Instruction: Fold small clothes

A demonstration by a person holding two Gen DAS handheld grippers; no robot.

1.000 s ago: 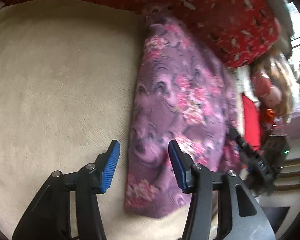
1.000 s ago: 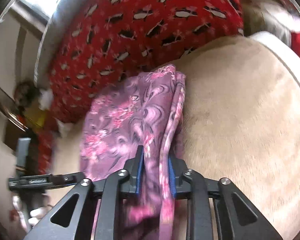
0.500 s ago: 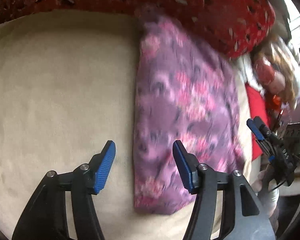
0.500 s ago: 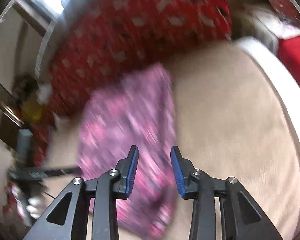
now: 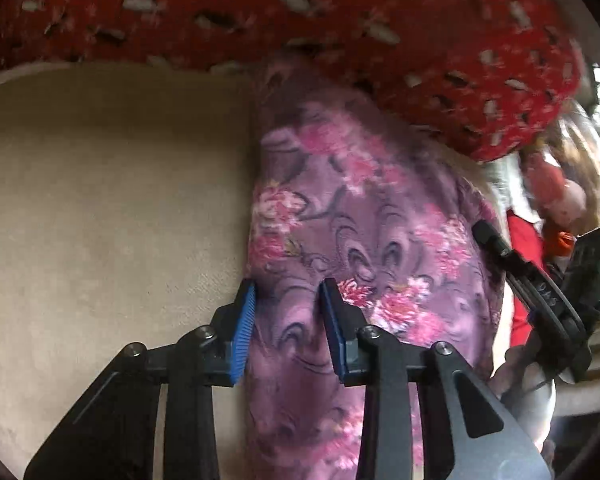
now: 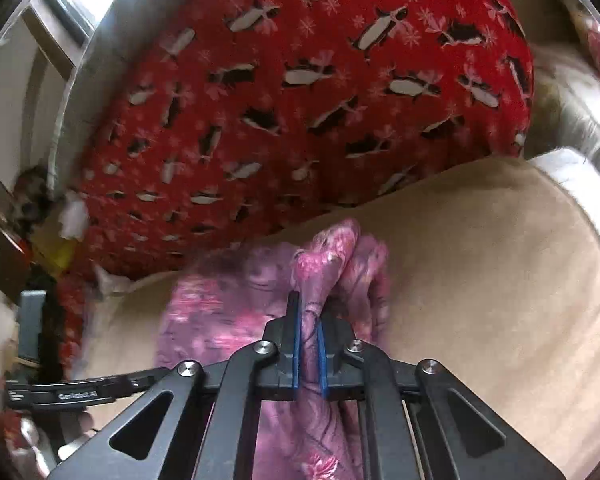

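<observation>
A purple garment with pink flowers point(image 5: 364, 216) lies folded in a long strip on the beige cushion point(image 5: 100, 200). My left gripper point(image 5: 288, 320) straddles its left edge with the jaws partly closed around a fold of cloth. In the right wrist view the garment point(image 6: 220, 312) is bunched up, and my right gripper point(image 6: 309, 352) is shut on a raised ridge of it. The right gripper also shows at the right edge of the left wrist view point(image 5: 540, 292).
A big red pillow with a black-and-white print point(image 5: 340, 20) lies behind the garment, touching its far end; it also fills the right wrist view point(image 6: 300, 100). Clutter and a doll point(image 5: 560, 184) sit past the cushion's right edge. The other gripper's handle point(image 6: 76, 394) is at lower left.
My right gripper let go of the cloth, opened, then shut again on a bunched ridge of it. My left gripper moved right onto the garment's edge and narrowed its jaws.
</observation>
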